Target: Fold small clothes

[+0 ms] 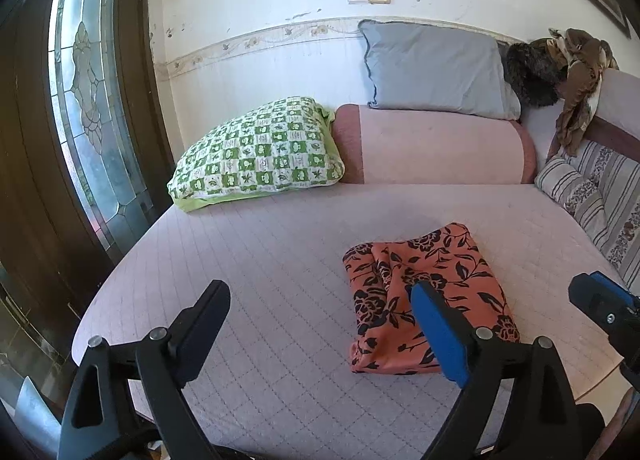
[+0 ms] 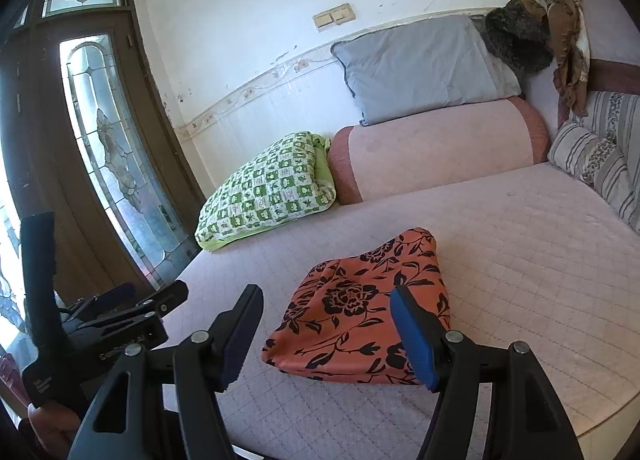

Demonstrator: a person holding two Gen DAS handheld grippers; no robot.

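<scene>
So the orange floral cloth (image 2: 360, 308) sits already folded into a compact bundle on the pink quilted bed (image 2: 520, 268), close in front of both grippers. Left gripper (image 1: 320, 324) and right gripper (image 2: 326, 326) both have jaws spread wide, holding nothing. Looks light, thin, floppy — I'd pinch a doubled edge or corner, not the middle.
</scene>
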